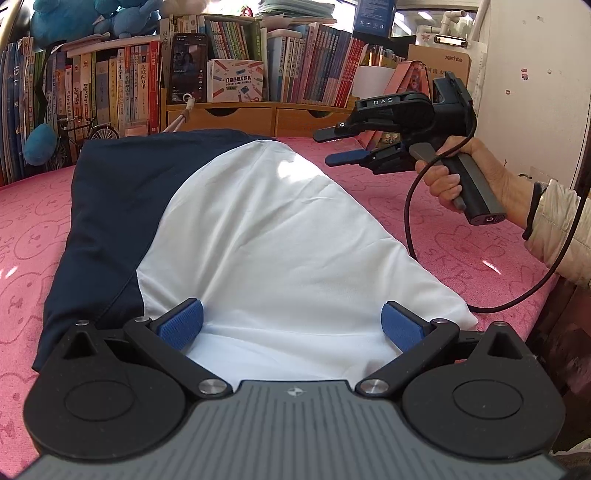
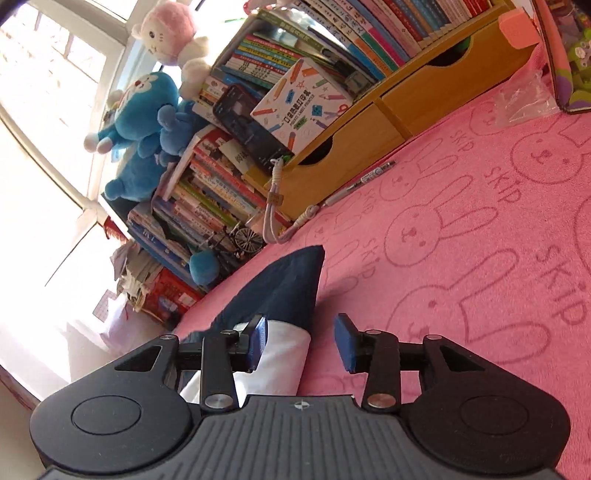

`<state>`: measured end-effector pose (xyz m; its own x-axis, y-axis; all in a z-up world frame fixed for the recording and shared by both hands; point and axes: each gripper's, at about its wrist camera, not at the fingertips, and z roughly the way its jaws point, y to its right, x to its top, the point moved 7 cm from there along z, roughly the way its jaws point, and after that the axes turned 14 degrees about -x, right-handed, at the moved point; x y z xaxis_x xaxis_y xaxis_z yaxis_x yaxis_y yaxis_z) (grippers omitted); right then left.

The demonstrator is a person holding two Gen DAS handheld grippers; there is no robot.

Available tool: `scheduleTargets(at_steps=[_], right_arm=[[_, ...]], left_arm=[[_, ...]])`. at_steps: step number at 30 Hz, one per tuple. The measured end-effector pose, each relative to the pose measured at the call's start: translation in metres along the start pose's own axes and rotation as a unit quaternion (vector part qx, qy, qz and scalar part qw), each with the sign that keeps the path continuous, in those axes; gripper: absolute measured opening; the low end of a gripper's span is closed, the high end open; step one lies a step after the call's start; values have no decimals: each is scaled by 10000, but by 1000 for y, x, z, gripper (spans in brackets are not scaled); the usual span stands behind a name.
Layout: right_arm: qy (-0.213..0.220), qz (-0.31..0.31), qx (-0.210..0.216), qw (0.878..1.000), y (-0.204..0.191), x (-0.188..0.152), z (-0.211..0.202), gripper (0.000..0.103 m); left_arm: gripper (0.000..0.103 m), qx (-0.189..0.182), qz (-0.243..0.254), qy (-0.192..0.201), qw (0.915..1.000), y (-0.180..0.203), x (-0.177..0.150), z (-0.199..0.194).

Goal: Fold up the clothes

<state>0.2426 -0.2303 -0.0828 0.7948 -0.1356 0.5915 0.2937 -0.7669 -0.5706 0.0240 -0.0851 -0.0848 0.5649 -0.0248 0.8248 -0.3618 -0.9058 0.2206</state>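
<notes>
Folded clothing — a white and navy-blue fabric garment (image 1: pixel 258 229) — lies flat on the pink towel-like cover printed with rabbit faces (image 1: pixel 33 229), filling the middle of my left wrist view, with its navy part toward the upper left and the white part running down to the lower centre. My left gripper (image 1: pixel 291 325) sits low over the near white edge, its blue-padded fingers (image 1: pixel 181 325) spread wide apart with nothing pinched between them; the cloth simply lies beneath.

My right gripper (image 1: pixel 332 147) shows at the upper right of that same view, held by my hand (image 1: pixel 476 173) above the pink cover, just beside the garment's far right edge — its two fingers stand apart and hold nothing. A black cable (image 1: pixel 410 229) loops down from it across the cover.

In the right wrist view the whole scene is tilted. The gripper's fingers (image 2: pixel 345 347) are parted there, and the garment's navy corner and a strip of white lie at lower centre, behind the left pad and partly in the gap, untouched as far as I can tell. A wooden drawer unit (image 2: pixel 369 140) topped with rows of books (image 2: pixel 388 29) crosses the upper part, with blue and pink plush toys (image 2: pixel 144 122) at upper left.
</notes>
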Motion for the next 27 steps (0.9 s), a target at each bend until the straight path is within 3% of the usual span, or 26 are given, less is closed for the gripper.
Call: scheduleTargets(at_steps=[5,13,19,27], right_arm=[[54,-979,-292,9948,-30,-51,-38,55],[166,-1967,-439,9793,-69,-130,-77,61],[92,-2248,-520,9730,-80,-170,-93,62],[73,-2415,-694,9679,-80,-189,-114,63]], left_arm=[[103,-91,49,58,9999,5,-4,-6],[103,-277,64,41,9996,14,-21,-35],[103,-499,-237,125,9984,8,-21,-49],[103,-539,-410,187,9975,0,-19,-60]])
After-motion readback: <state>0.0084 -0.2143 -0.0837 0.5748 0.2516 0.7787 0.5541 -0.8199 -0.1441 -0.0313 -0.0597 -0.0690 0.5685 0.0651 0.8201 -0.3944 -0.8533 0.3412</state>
